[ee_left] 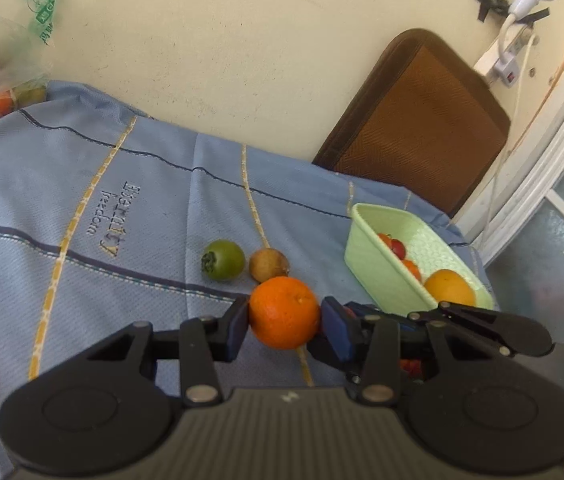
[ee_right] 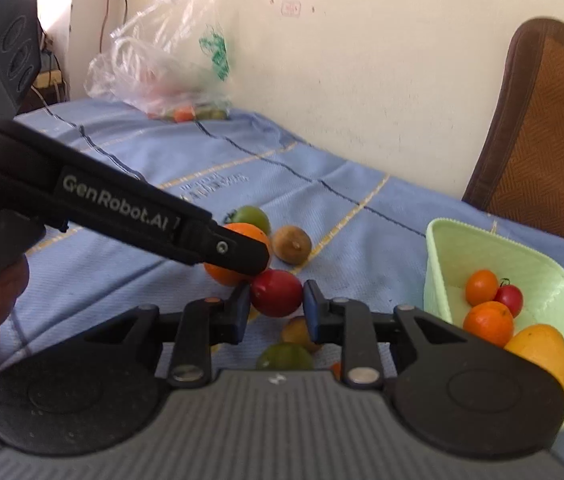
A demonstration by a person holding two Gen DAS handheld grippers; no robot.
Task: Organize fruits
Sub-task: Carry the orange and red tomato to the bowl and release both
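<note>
My left gripper [ee_left: 284, 320] is shut on an orange [ee_left: 284, 313] and holds it above the blue cloth; the same gripper [ee_right: 242, 254] and orange [ee_right: 242, 232] show in the right wrist view. My right gripper [ee_right: 276, 308] is shut on a red tomato [ee_right: 276, 293], beside the left gripper. A green persimmon [ee_left: 224, 260] and a brown kiwi [ee_left: 269, 266] lie on the cloth just beyond the orange. The light green basket [ee_right: 438, 256] at the right holds two small oranges, a red tomato and a yellow mango [ee_right: 544, 354].
A plastic bag [ee_right: 154, 60] with more fruit lies at the far edge by the wall. A brown chair back [ee_left: 418, 120] stands behind the basket [ee_left: 366, 256]. A green fruit [ee_right: 284, 356] and a yellowish fruit [ee_right: 296, 330] lie under my right gripper.
</note>
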